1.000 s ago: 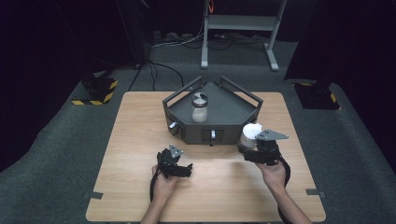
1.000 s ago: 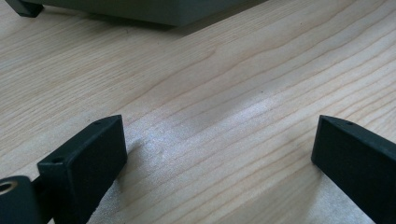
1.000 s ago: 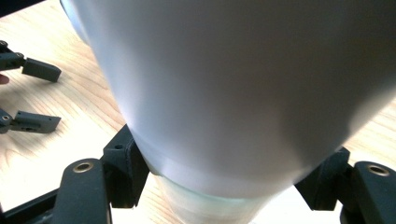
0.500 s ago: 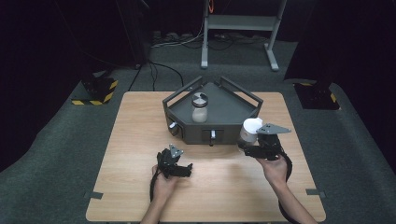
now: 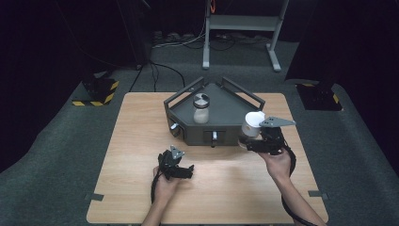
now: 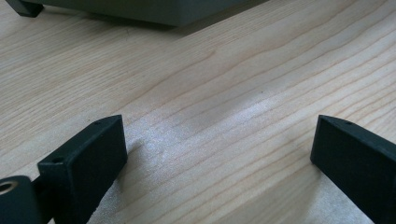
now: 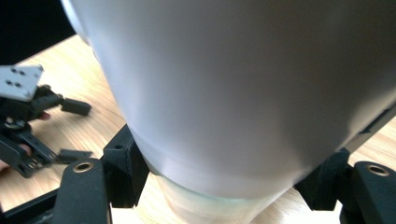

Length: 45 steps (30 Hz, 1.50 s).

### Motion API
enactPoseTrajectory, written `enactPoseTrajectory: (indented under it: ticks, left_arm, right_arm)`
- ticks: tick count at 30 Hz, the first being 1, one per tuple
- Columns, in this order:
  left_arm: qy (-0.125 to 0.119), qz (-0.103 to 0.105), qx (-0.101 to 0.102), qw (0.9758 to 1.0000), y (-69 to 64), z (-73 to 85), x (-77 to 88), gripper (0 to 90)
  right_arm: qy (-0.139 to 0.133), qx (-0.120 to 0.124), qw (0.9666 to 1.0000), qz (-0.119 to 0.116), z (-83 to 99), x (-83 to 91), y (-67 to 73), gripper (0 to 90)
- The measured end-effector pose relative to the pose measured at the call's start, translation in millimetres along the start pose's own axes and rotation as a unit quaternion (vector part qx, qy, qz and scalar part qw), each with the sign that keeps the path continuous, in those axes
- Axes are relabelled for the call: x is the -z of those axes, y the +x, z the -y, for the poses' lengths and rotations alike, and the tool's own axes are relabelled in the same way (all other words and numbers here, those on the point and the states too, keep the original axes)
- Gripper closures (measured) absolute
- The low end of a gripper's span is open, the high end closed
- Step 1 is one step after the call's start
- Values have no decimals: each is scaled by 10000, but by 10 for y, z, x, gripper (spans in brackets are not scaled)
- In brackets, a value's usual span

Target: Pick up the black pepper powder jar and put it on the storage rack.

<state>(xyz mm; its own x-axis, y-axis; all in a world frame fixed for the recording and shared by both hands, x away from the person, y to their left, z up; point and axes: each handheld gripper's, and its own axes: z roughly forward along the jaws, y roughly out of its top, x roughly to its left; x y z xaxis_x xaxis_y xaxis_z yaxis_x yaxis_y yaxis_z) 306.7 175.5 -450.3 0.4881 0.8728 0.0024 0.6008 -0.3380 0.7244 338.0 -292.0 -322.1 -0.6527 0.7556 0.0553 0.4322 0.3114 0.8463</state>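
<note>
Our right tongs (image 5: 251,136) pinch the smooth white-capped jar (image 5: 252,124) low on its body, so it may tip against the dark grey angular tray (image 5: 226,109), while our left tongs (image 5: 186,170) rest spread on the wooden table (image 5: 131,141)

White jar (image 5: 254,124), dark grey tray (image 5: 230,110)

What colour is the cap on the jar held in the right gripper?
White. The jar's cap shows best in the high view, above the right gripper.
</note>
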Motion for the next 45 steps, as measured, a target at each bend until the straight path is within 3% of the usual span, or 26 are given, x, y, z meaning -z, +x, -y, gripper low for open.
enactPoseTrajectory:
  ticks: [19, 45]
  left_arm:
    - [-1, -3, 0, 10000, -1, 0, 0, 37]
    - [-2, -8, 0, 10000, -3, 1, 0, 37]
  right_arm:
    - [-34, 77, 10000, -49, -336, -14, -17, 307]
    - [106, 95, 9999, 98, -678, -322, 14, 306]
